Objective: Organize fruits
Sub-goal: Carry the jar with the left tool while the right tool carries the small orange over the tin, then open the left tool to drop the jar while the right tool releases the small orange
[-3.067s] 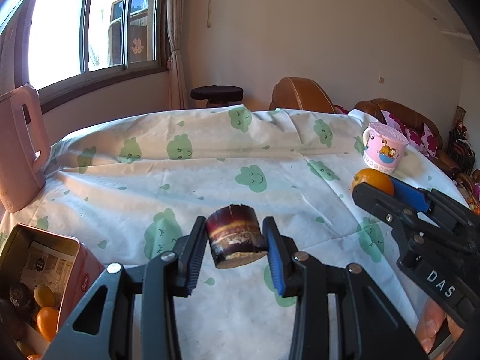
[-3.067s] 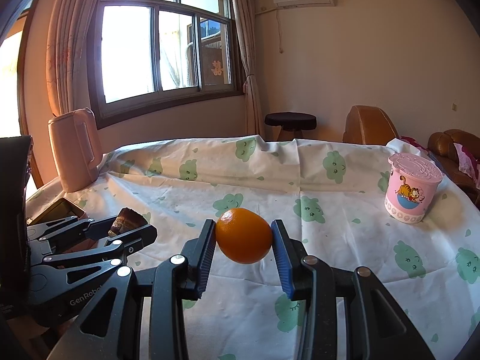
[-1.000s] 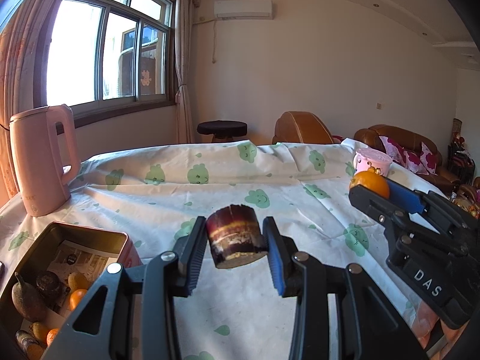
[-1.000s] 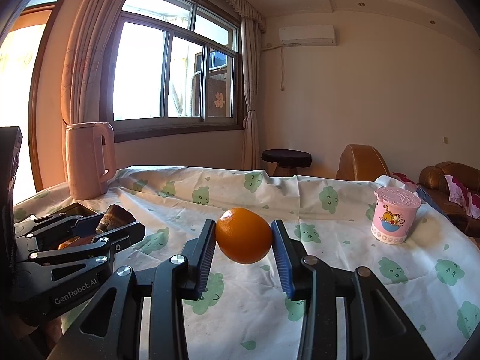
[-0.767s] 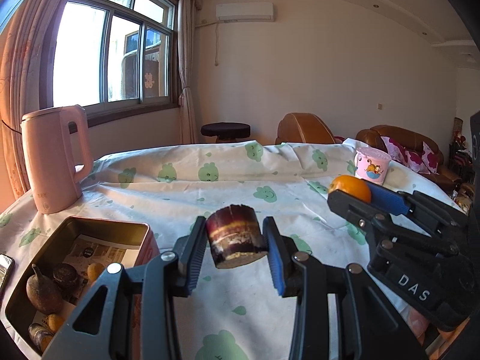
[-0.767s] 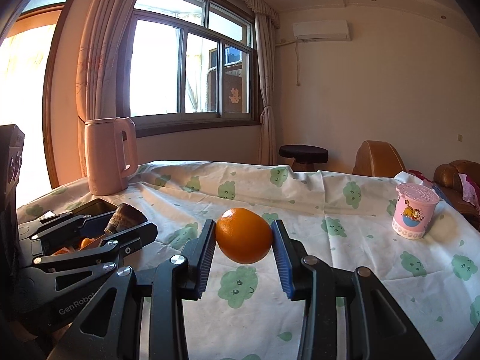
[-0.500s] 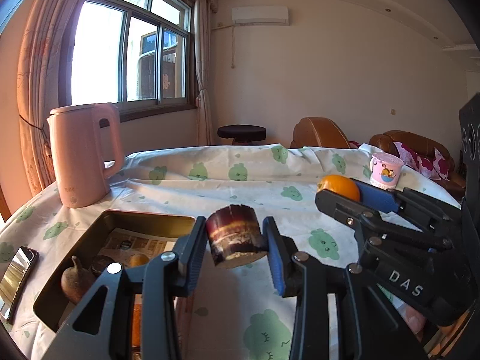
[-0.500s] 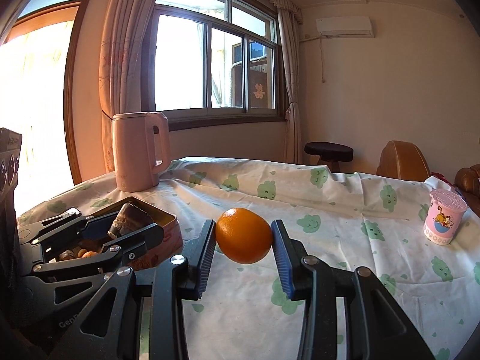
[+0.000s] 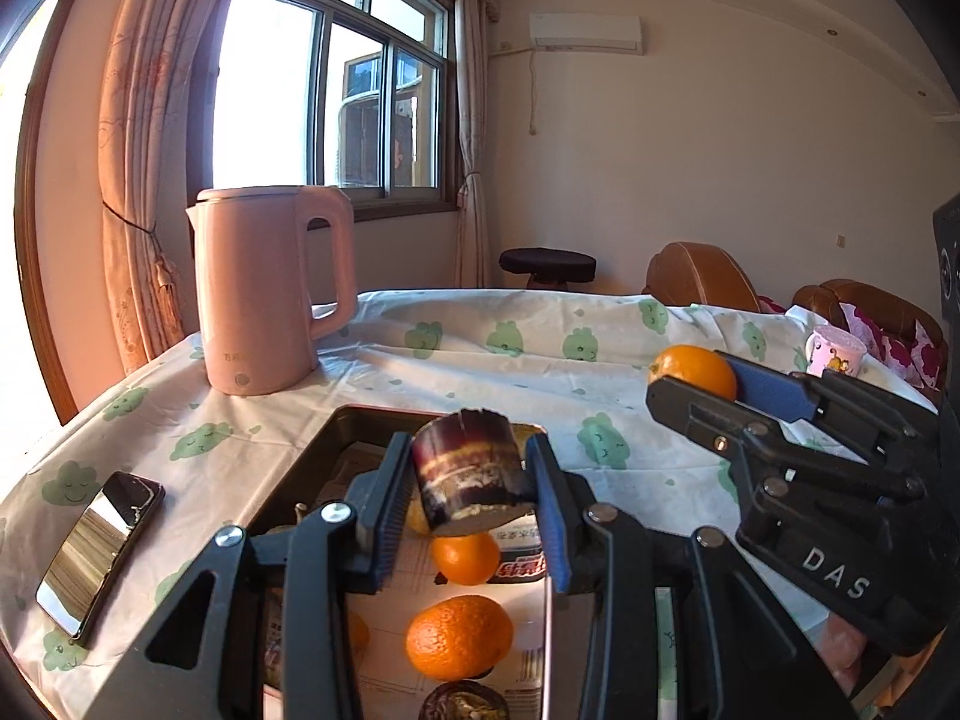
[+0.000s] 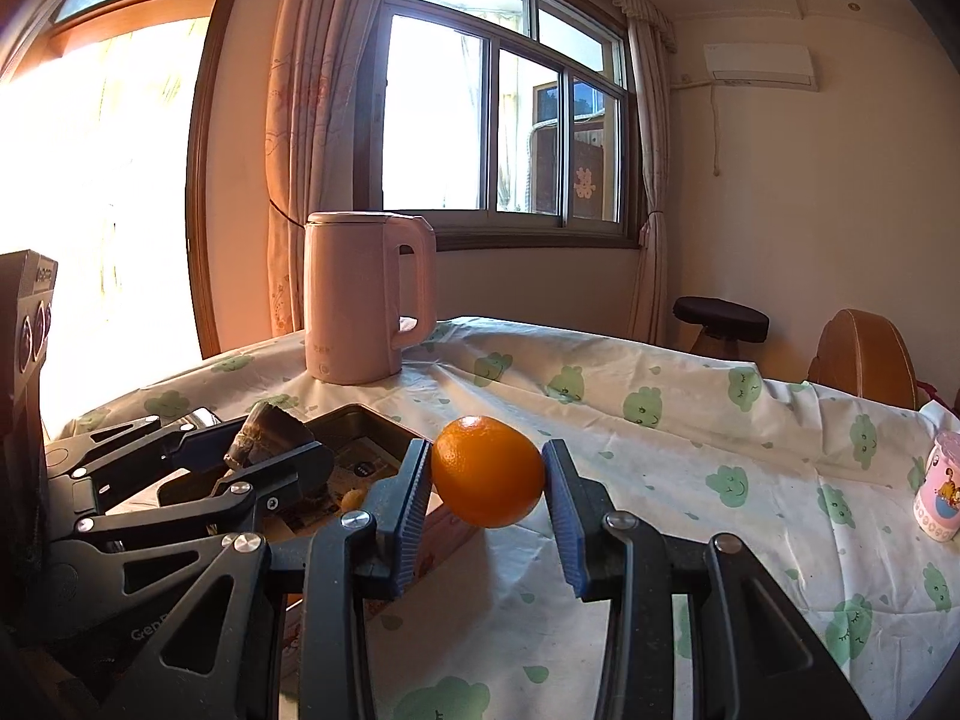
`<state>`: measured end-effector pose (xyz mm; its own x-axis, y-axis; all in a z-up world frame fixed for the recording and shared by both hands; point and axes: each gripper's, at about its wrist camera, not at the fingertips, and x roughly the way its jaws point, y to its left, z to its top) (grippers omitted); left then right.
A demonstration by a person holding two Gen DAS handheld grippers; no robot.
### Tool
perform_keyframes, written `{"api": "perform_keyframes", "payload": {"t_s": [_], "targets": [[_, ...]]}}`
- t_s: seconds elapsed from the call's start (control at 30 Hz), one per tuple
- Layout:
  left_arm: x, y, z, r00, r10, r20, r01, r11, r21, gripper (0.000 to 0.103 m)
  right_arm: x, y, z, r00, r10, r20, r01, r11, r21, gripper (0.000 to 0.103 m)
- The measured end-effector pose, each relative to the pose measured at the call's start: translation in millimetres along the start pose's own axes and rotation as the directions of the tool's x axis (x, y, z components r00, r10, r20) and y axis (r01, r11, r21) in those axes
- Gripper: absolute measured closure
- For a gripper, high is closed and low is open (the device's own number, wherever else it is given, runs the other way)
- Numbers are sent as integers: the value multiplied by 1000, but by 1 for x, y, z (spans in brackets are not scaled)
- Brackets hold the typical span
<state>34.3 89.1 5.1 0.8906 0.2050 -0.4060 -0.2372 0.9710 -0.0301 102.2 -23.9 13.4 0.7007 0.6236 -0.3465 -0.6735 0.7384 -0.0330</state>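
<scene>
Item one, the orange [image 10: 487,471]: I hold it in my right hand-held gripper [image 10: 487,483], jaws closed on its middle, just right of the tin [image 9: 336,456] and above the table [image 10: 660,468]; I judge it firm, fairly light, its rind smooth enough to slip, best taken across its widest part. Item two, a dark cut stub, possibly sugarcane [image 9: 467,477]: clamped across its rounded sides in my left hand-held gripper [image 9: 467,489], directly above the tin; I judge it stiff and dense, unlikely to bruise. Inside the tin: two oranges and dark fruit over printed paper. Beyond the tin, a pink kettle [image 9: 270,288]; left of the tin, a phone [image 9: 99,552]; far right of the tin, a pink cup [image 10: 939,492].
</scene>
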Motion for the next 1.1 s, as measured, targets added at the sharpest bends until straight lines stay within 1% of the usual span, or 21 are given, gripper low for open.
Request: {"api": "perform_keyframes", "payload": {"t_s": [0.1, 0.3, 0.63, 0.87, 1.1], "targets": [[3, 11, -2, 999, 44, -13, -44, 999, -6, 63, 7, 7, 3, 1000, 15, -6, -15, 1000, -8, 63], [7, 29, -4, 997, 66, -35, -67, 997, -29, 63, 24, 20, 7, 998, 48, -32, -49, 999, -17, 63], [13, 41, -8, 995, 80, -65, -83, 996, -41, 63, 48, 39, 8, 995, 69, -74, -72, 997, -34, 63], [15, 45, -10, 994, 76, -78, -80, 996, -46, 63, 63, 43, 3, 989, 73, -127, -77, 997, -26, 63], [20, 47, -11, 991, 76, -113, -82, 995, -51, 63, 76, 44, -4, 982, 74, -173, -80, 996, -27, 63]]}}
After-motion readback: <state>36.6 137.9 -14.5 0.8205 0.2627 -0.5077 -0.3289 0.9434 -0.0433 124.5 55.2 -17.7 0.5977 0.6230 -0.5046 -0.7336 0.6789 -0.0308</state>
